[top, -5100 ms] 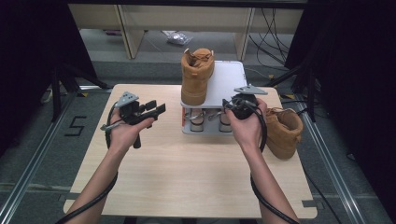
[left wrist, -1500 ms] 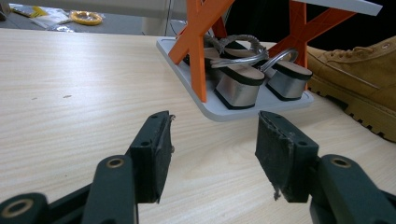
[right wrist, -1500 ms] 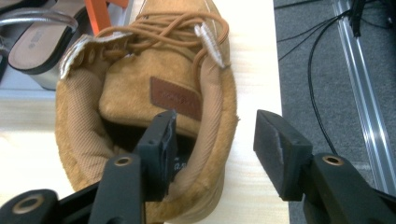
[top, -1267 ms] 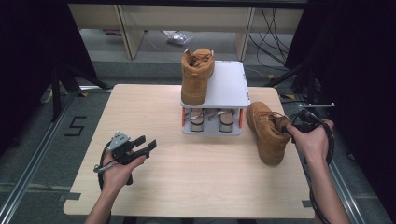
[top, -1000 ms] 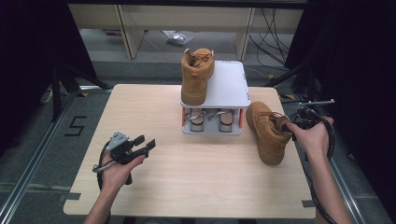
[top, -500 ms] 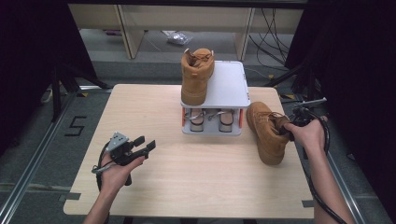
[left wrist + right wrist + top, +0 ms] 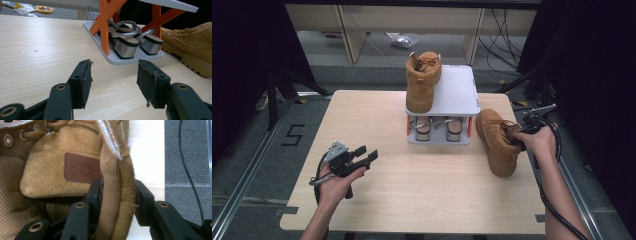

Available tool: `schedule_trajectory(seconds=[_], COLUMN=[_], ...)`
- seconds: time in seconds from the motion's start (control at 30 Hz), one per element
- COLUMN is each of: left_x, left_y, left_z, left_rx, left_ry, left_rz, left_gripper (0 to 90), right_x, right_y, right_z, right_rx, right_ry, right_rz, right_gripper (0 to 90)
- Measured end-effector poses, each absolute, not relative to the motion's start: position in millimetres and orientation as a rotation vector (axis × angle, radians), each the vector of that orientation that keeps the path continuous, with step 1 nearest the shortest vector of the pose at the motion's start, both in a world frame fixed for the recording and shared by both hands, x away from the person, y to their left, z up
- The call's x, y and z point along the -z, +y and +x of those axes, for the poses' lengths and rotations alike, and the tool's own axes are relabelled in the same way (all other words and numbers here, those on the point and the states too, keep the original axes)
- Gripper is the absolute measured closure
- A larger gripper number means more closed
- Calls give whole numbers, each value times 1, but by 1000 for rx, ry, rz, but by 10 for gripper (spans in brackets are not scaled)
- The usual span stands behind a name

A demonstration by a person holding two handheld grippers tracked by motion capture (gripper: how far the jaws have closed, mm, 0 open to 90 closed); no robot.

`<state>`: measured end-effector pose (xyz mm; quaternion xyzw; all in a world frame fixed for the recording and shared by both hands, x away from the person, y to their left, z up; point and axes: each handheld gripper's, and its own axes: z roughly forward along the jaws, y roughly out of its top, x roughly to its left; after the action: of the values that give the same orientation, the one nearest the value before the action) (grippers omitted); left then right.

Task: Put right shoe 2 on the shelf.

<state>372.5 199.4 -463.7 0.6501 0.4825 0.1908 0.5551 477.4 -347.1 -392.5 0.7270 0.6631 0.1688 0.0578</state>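
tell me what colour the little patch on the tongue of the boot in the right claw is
Reddish-brown leather patch, on the tan boot; clearest in the right gripper view.

1. A light wooden table [image 7: 412,200] carries everything.
2. A small white rack [image 7: 439,141] stands on it near the far edge, with orange legs [image 7: 106,30] between its base and its top shelf [image 7: 457,92].
3. A tan boot [image 7: 498,142] lies directly on the table, just right of the rack, its toe toward the near edge.
4. A second boot [image 7: 422,82] stands upright on the rack's top shelf, at its left side.
5. A pair of heeled sandals [image 7: 131,43] sits on the rack's base, under the shelf.
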Motion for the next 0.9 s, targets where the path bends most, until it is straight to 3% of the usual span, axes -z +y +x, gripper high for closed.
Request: schedule_trajectory(seconds=[0.33,0.9], left_x=[465,465], left_y=[198,201], left_z=[372,372], left_rx=[-441,-447], left_ry=[1143,1145], left_rz=[1545,1537], left_gripper=[438,449], right_x=[392,392], right_y=[-349,-355], right_z=[481,477], right_rx=[-417,-530], right_ry=[2068,1968], right_rz=[2198,2298], right_gripper=[768,809])
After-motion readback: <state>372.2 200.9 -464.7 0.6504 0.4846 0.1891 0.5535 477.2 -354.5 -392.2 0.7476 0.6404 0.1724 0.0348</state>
